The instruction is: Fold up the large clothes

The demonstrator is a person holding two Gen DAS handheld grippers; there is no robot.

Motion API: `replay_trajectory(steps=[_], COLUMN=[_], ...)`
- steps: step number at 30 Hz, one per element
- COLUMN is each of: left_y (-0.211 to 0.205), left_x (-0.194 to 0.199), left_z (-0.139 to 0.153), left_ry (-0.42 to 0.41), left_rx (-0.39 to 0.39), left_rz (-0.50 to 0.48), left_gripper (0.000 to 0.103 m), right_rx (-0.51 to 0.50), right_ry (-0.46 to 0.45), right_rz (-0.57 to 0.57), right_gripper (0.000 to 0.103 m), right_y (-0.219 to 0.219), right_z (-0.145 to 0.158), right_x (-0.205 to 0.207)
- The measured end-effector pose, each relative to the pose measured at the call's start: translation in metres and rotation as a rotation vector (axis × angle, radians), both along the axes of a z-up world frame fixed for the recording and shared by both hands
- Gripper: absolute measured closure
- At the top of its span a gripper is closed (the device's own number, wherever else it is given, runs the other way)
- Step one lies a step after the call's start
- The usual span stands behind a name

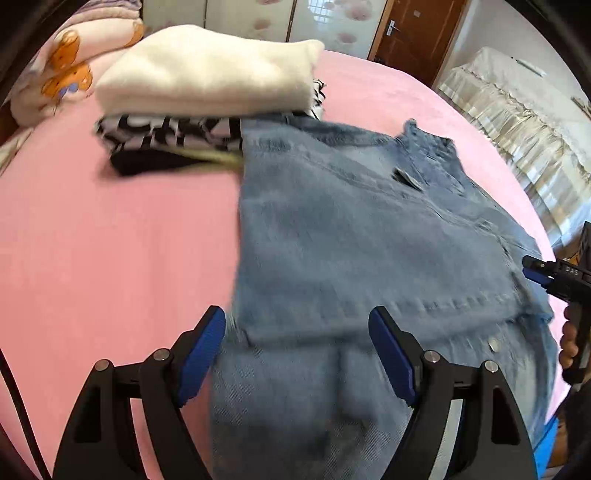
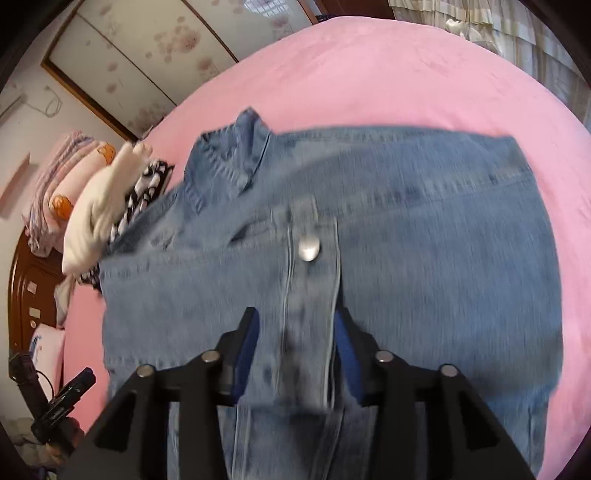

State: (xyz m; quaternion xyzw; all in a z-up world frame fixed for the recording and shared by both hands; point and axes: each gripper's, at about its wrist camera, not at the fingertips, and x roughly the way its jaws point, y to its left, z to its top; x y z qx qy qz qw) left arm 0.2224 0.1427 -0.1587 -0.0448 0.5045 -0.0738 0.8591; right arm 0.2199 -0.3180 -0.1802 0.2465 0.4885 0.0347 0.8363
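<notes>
A blue denim jacket (image 1: 351, 229) lies spread on the pink bed (image 1: 110, 240), blurred by motion. My left gripper (image 1: 297, 332) hovers over its near left edge, open wide, with no cloth pinched between the blue pads. At the right edge of the left wrist view a hand holds my right gripper (image 1: 533, 271) over the jacket's right side. In the right wrist view, my right gripper (image 2: 295, 332) stands open low over the jacket (image 2: 424, 240). The button placket runs between its fingers without being pinched, and a metal button (image 2: 308, 248) sits just ahead.
A folded stack rests at the jacket's far left corner: a cream sweater (image 1: 207, 74) on a black-and-white patterned garment (image 1: 166, 133) and a black one (image 1: 147, 162). Bear-print bedding (image 1: 62, 70) lies behind by the wooden headboard (image 2: 29, 295). A wooden door (image 1: 413, 33) and draped furniture (image 1: 517, 122) stand beyond.
</notes>
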Motion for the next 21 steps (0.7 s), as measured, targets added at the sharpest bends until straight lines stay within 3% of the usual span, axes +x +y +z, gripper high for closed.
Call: replay_trajectory(steps=[5,9,13,17,21], left_y=[0.016,0.020,0.016,0.012,0.010], left_x=[0.058,0.088,0.097,0.099,0.099], left_z=[-0.015,-0.032,-0.044,-0.047,-0.049], left_ry=[0.044,0.079,0.093,0.081,0.086], left_rx=[-0.028,-0.004,0.007,0.021,0.012], left_rz=[0.017,0.034,0.020,0.006,0.007], left_gripper=[0.024,0.024,0.024,0.024,0.023], right_rx=[0.004,-0.045,-0.094,-0.303,-0.289], right_ry=[0.043,0.055,0.048,0.052,0.067], right_rz=[0.060,0.117,0.224,0.199,0.182], right_gripper=[0.060,0.058,0.060,0.057,0.046], right_y=[0.004,0.018,0.028,0.037,0.035], right_z=[-0.015,-0.027,-0.023,-0.018,-0.025], right_x=[0.041,0.050,0.046,0.041,0.039])
